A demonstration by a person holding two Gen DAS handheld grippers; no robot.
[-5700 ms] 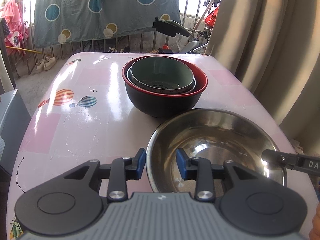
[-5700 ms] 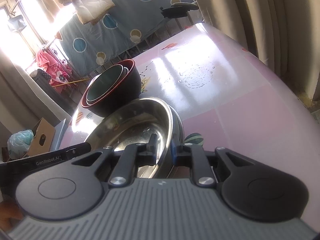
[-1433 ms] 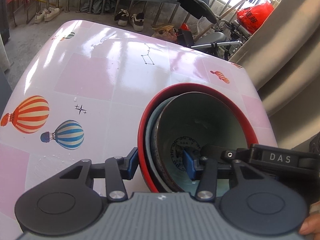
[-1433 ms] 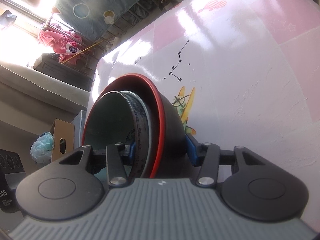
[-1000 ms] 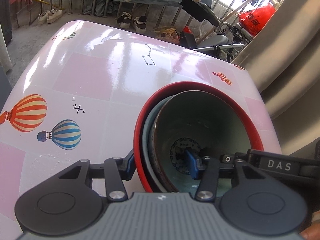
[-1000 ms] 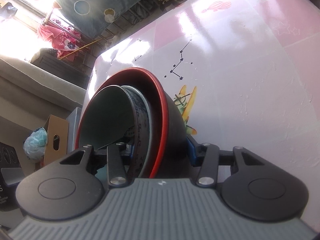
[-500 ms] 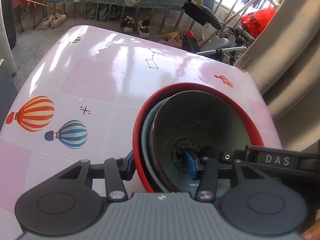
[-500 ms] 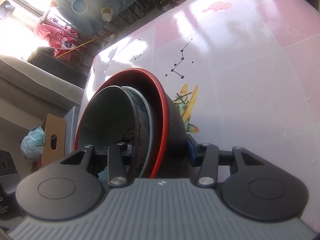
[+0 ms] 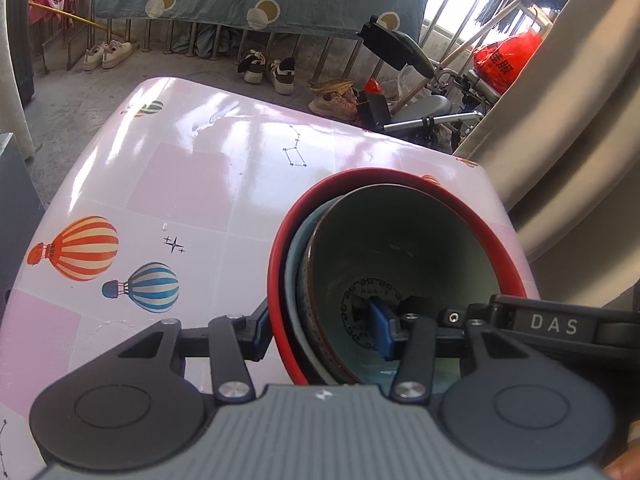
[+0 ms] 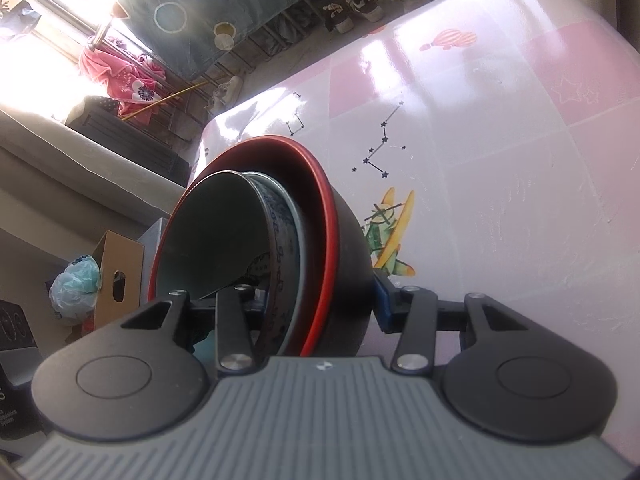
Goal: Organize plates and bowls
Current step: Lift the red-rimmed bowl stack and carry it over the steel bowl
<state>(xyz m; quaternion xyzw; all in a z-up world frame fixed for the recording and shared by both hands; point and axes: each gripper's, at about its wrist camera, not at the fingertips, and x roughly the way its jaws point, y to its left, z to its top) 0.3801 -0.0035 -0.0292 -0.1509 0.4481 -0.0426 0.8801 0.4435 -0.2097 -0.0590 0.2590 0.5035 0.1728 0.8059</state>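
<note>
The nested bowls, a green bowl [image 9: 404, 248] inside a blue one inside the red-rimmed black bowl [image 10: 340, 256], are held just above the pink worktop [image 9: 192, 184]. The left gripper [image 9: 320, 330] and right gripper [image 10: 320, 300] each have jaws clamped across the stacked walls on opposite sides of the black bowl, likely so the stack lifts level as one unit.
</note>
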